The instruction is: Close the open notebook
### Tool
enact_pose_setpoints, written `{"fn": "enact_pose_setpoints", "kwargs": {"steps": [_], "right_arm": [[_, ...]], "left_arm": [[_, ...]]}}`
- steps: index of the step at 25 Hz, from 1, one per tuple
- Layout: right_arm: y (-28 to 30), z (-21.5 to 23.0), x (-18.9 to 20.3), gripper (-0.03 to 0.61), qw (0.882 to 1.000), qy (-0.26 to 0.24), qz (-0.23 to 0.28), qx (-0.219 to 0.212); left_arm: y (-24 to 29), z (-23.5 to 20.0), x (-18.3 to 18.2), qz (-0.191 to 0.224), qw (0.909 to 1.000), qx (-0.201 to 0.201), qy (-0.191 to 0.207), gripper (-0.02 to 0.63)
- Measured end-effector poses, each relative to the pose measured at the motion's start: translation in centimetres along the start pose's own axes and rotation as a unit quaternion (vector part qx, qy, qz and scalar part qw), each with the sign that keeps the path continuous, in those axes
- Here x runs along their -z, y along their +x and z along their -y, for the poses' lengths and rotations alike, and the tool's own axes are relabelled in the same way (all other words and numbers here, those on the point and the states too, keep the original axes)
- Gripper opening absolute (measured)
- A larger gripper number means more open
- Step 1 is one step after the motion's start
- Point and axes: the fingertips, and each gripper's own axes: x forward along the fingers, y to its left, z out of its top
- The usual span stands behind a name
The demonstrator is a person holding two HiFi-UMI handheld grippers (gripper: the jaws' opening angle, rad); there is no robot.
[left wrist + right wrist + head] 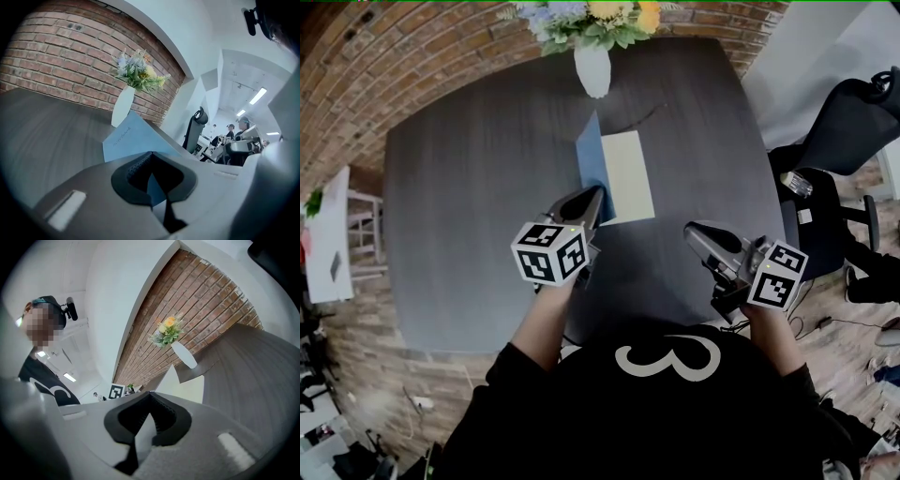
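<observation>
The notebook lies open on the dark table [469, 206]; its cream page [628, 173] is flat and its blue cover [592, 155] stands tilted up along the left side. My left gripper [598, 195] is at the cover's near corner, shut on it. In the left gripper view the blue cover [129, 138], printed "notebook", runs into my left gripper [151, 152]. My right gripper [692, 228] hovers to the right of the notebook, shut and holding nothing. In the right gripper view the cream page [185, 387] shows beyond my right gripper [150, 393].
A white vase [592, 67] of flowers stands just behind the notebook, also in the left gripper view [122, 107]. A black office chair [848, 122] sits off the table's right side. A white side table [328, 234] is at far left.
</observation>
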Motion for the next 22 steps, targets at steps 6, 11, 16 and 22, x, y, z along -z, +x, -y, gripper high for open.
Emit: {"fn": "enact_pose_setpoints", "kwargs": {"steps": [6, 11, 16, 22], "right_arm": [[-0.8, 1.0, 0.2, 0.002, 1.0, 0.011, 0.002, 0.008], [-1.7, 2.2, 0.2, 0.002, 1.0, 0.022, 0.006, 0.018], [-2.2, 3.2, 0.4, 0.002, 0.999, 0.033, 0.006, 0.021], [-2.8, 4.4, 0.7, 0.002, 0.999, 0.046, 0.001, 0.025]], "left_arm": [[1.3, 0.2, 1.1, -0.025, 0.9993, -0.011, 0.026, 0.018], [2.5, 0.3, 2.5, -0.056, 0.9964, -0.022, 0.06, 0.018], [3.5, -0.2, 4.3, -0.088, 0.9914, -0.037, 0.09, 0.018], [4.7, -0.3, 6.0, -0.117, 0.9873, -0.037, 0.101, 0.018]]}}
